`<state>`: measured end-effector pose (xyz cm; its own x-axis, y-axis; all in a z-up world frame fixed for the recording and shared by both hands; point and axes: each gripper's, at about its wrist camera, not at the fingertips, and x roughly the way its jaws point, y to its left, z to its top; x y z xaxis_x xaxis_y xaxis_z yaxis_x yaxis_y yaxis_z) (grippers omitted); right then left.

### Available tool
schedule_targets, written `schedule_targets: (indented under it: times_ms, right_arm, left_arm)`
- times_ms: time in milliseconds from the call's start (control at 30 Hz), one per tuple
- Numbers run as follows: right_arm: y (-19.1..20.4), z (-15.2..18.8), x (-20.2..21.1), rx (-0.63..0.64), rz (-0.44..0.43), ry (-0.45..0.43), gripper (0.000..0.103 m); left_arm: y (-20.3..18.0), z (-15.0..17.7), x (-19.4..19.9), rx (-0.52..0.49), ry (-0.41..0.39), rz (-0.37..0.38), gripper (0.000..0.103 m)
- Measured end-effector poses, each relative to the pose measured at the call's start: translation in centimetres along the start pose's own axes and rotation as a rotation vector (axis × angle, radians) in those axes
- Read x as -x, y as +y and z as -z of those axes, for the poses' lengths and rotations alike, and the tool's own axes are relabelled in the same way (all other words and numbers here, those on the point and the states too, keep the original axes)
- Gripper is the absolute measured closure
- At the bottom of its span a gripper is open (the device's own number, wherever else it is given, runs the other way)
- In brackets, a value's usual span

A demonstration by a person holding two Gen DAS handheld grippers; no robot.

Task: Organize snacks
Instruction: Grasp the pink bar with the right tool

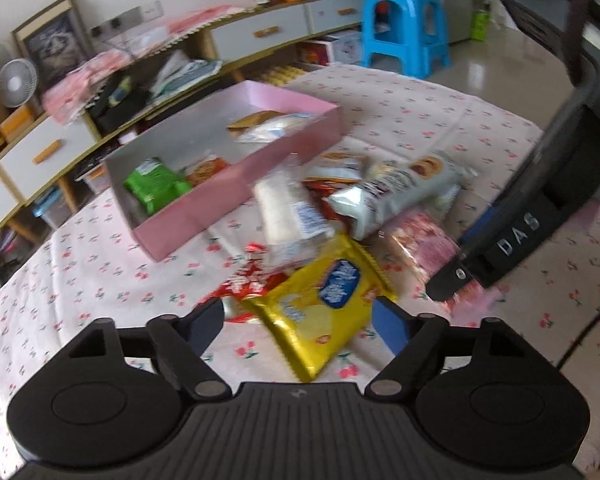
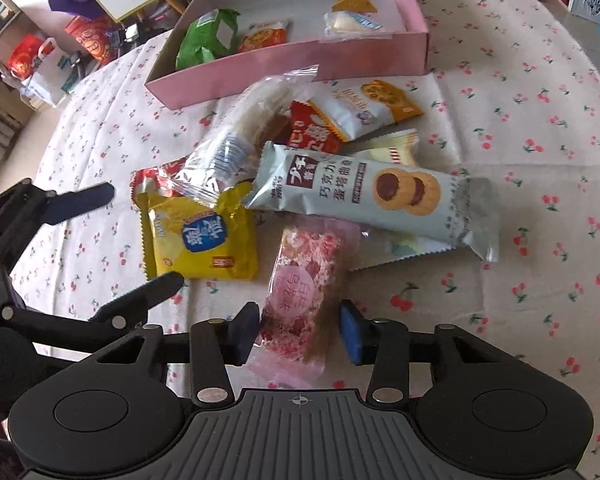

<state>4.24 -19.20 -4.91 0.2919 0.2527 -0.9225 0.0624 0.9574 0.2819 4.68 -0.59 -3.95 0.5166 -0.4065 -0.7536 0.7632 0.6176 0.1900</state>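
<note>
Centrally, a heap of snack packets is seen on the cherry-print cloth of the worktop (image 2: 520, 60). A long grey biscuit packet (image 2: 376, 200) is laid across the heap, partly over a pink packet (image 2: 308, 292) and beside a yellow packet (image 2: 200, 236).

Behind the heap a pink box (image 2: 300, 56) is set; a green bag (image 2: 208, 36), an orange cookie packet (image 2: 264, 36) and a white packet (image 2: 348, 22) are held in it.

The right gripper (image 2: 298, 330) is narrowed around the pink packet's near end, pads touching its sides. The left gripper (image 1: 300, 320) is held part open around the yellow packet's corner, nothing gripped.
</note>
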Motion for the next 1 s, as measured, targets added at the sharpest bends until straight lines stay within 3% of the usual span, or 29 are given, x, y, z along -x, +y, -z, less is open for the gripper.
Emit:
schedule_targets:
  times_ms: [233,500,800,1000]
  right_arm:
    - [-1.5,0.3,0.8,-0.001,0.030,-0.012,0.065]
    - [-3.1,0.6,1.2,-0.026,0.024,-0.010,0.065]
    - [-4.5,0.4,1.5,-0.039,0.033,-0.014,0.064]
    - [-5.0,0.4,1.7,-0.037,0.036,-0.016,0.064]
  left_arm:
    - [-1.4,-0.3,-0.3,-0.079,-0.006,0.040,0.034]
    - [-2.6,-0.8,-2.0,-0.190,0.036,0.061,0.032]
    - [-2.2,-1.0,-2.5,-0.181,0.062,0.068,0.030]
    - [-2.0,-0.4,-2.4,-0.145,0.117,0.094,0.037]
